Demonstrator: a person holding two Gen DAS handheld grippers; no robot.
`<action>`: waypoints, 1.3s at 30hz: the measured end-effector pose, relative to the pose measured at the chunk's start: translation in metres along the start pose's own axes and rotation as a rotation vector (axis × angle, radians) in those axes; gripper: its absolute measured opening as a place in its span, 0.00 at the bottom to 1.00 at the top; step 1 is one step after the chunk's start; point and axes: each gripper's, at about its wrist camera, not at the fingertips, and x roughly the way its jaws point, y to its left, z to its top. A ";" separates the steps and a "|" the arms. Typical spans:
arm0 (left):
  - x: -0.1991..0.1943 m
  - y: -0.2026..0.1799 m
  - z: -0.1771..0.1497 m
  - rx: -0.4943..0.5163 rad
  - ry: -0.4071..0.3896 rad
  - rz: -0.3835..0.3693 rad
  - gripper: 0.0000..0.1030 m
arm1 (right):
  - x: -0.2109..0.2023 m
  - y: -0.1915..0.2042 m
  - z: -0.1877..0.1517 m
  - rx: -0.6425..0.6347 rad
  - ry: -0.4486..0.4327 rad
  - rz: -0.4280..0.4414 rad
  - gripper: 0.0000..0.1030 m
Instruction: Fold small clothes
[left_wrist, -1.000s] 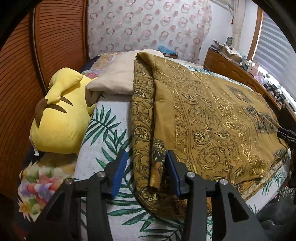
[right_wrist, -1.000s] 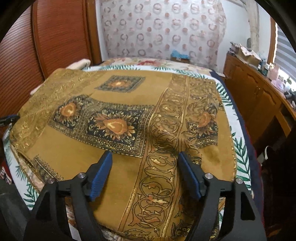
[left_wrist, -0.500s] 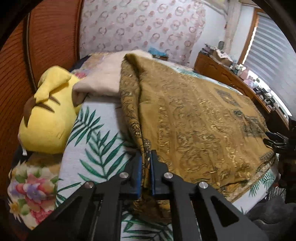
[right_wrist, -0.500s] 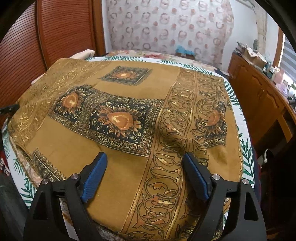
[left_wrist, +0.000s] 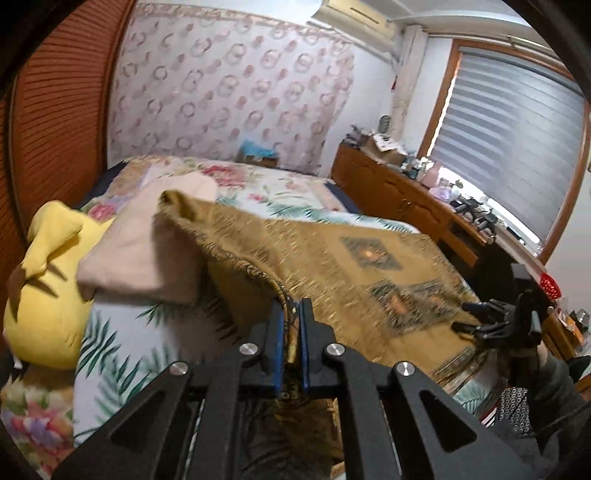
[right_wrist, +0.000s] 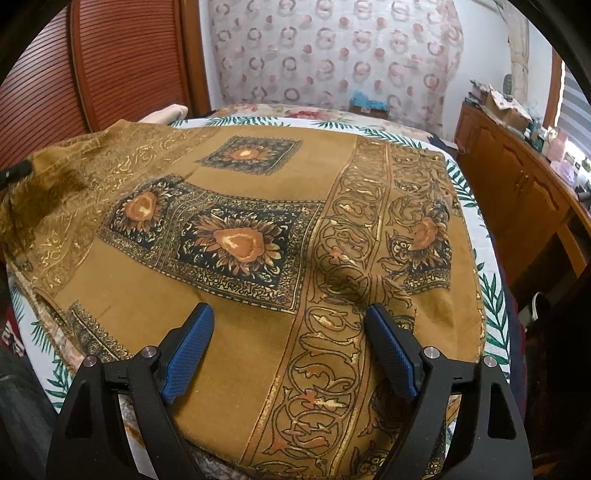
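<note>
Plush toy: a yellow plush (left_wrist: 48, 295) lies at the far left of the bed (left_wrist: 122, 354), on the leaf-print sheet
Beige cloth: a folded beige piece (left_wrist: 147, 254) sits just beside the plush, its right edge under the lifted gold fabric
Left gripper: your left gripper (left_wrist: 291, 328) has its blue fingers (left_wrist: 277, 332) pressed together on the near left edge of the gold cloth (left_wrist: 332, 266), holding that edge raised off the bed
Gold cloth: it lies spread over the bed, dark flower panels facing up, its front edge hanging over the near side
Right gripper: your right gripper (right_wrist: 290, 347) hovers over the cloth's near right part with its fingers (right_wrist: 190, 350) spread wide, holding nothing
Dresser: a wooden dresser (right_wrist: 517, 184) stands along the right wall under the window blind (left_wrist: 517, 155)
</note>
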 end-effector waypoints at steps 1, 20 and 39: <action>0.001 -0.003 0.003 0.006 -0.003 -0.008 0.04 | 0.000 0.000 0.000 0.001 -0.001 0.000 0.84; 0.051 -0.085 0.043 0.143 0.003 -0.181 0.04 | -0.046 -0.018 -0.002 0.057 -0.115 -0.139 0.83; 0.090 -0.139 0.065 0.285 0.118 -0.234 0.29 | -0.068 -0.020 0.026 0.067 -0.196 -0.108 0.83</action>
